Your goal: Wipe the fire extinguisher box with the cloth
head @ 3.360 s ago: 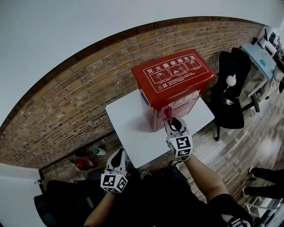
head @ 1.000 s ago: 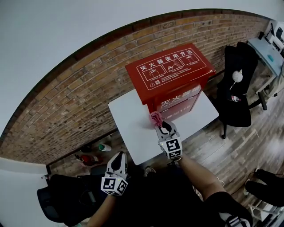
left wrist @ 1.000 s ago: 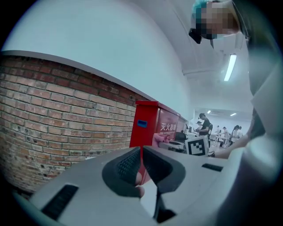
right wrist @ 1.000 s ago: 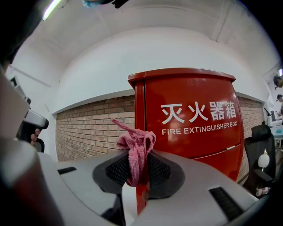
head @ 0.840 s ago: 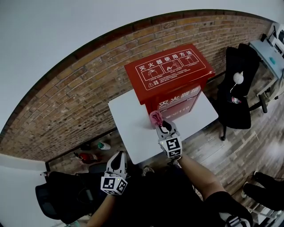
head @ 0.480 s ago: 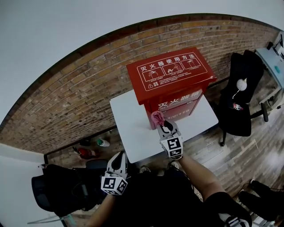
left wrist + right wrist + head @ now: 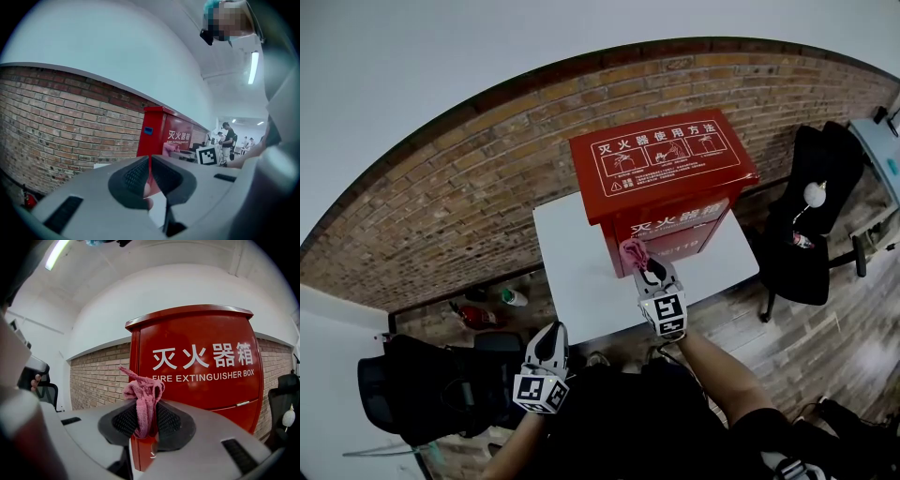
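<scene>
Red box, pink cloth and white bench against brown brick.
I see the fire extinguisher box (image 7: 661, 164) in bright red with white lettering and a white-outlined panel of pictograms on its lid. The cloth (image 7: 143, 394) is a dusty pink knit, and the bench (image 7: 572, 272) is plain white. My right claw (image 7: 649, 269) and left claw (image 7: 552, 330) are pale grey with black textured pads and black-and-white square markers. The brick wall (image 7: 459, 206) is reddish-brown with pale mortar lines, and the office chair (image 7: 816, 206) is black.
</scene>
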`<action>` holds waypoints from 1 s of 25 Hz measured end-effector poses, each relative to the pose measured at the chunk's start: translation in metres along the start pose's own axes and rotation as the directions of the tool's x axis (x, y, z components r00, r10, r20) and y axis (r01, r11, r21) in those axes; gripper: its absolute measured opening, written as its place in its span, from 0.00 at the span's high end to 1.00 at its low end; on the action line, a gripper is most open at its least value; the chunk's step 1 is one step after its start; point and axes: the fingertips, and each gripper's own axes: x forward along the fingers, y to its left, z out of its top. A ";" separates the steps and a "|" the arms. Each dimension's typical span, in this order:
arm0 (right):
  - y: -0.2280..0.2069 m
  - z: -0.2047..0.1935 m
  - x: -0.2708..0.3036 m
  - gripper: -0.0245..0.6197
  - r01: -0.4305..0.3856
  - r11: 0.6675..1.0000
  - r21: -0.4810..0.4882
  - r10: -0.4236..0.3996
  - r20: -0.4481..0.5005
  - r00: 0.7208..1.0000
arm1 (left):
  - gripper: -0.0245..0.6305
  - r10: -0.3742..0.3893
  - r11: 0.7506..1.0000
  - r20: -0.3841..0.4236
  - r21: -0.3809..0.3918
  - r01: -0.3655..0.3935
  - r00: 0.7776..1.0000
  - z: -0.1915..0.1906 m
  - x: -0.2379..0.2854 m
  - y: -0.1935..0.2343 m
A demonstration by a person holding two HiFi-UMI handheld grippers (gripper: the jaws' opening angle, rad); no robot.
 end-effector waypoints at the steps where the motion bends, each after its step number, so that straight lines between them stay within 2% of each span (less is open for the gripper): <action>1: -0.001 -0.001 0.000 0.82 -0.006 1.000 -0.001 0.006 -0.003 1.000 | 0.91 0.006 1.000 0.002 -0.003 -0.006 1.000 -0.002 0.001 -0.001; 11: -0.012 0.002 -0.004 0.82 -0.067 0.998 0.004 0.067 0.018 0.998 | 0.91 0.053 0.998 0.023 -0.018 -0.052 0.998 -0.011 0.008 -0.019; 25: -0.046 -0.001 -0.016 0.82 -0.080 0.997 -0.016 0.080 0.016 0.997 | 0.91 0.091 0.995 0.039 -0.038 -0.090 0.995 -0.026 0.012 -0.048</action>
